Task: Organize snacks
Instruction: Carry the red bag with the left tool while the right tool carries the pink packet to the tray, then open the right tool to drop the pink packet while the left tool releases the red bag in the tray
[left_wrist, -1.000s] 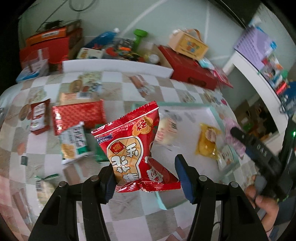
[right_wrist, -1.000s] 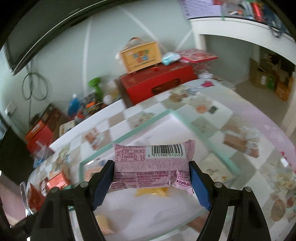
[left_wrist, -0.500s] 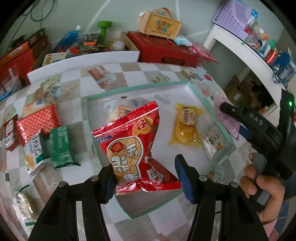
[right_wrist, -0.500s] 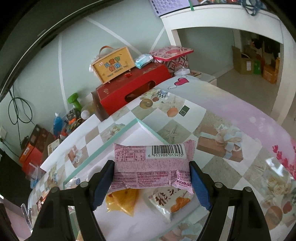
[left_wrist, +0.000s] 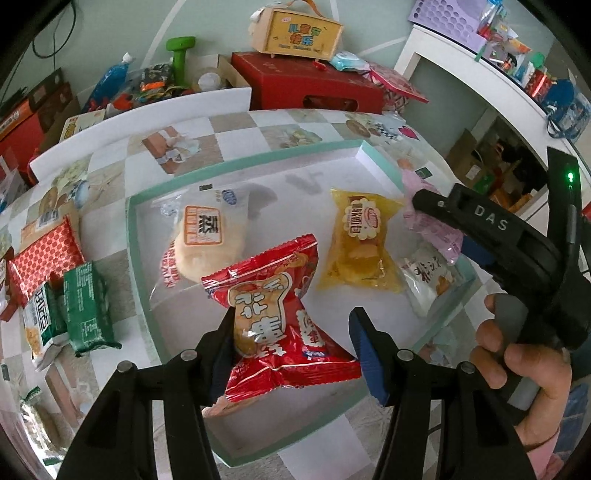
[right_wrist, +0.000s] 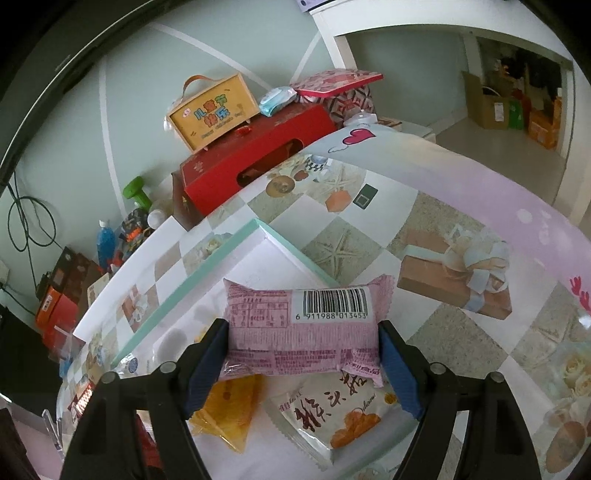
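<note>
A white tray with a mint-green rim (left_wrist: 129, 236) lies on the checkered table. In it are a pale round-cake packet (left_wrist: 207, 240), a yellow packet (left_wrist: 356, 247) and a white packet (left_wrist: 428, 273). My left gripper (left_wrist: 291, 339) stands open over the tray's near part; a red snack bag (left_wrist: 273, 325) leans on its left finger, tipped down onto the tray. My right gripper (right_wrist: 303, 354) is shut on a pink wrapped snack (right_wrist: 303, 325), held above the white packet (right_wrist: 343, 413) and the yellow packet (right_wrist: 229, 410) at the tray's right end (right_wrist: 295, 251).
Left of the tray lie a red dotted packet (left_wrist: 44, 254), a green packet (left_wrist: 83, 310) and a green-white packet (left_wrist: 38, 321). Behind the table stand a red box (left_wrist: 306, 85), a yellow carry box (left_wrist: 295, 31) and a white shelf (left_wrist: 480, 74).
The left gripper has moved right and down over the tray and its jaws have widened; the red bag has tipped down onto the tray. The right gripper has lowered its pink snack toward the tray's right end.
</note>
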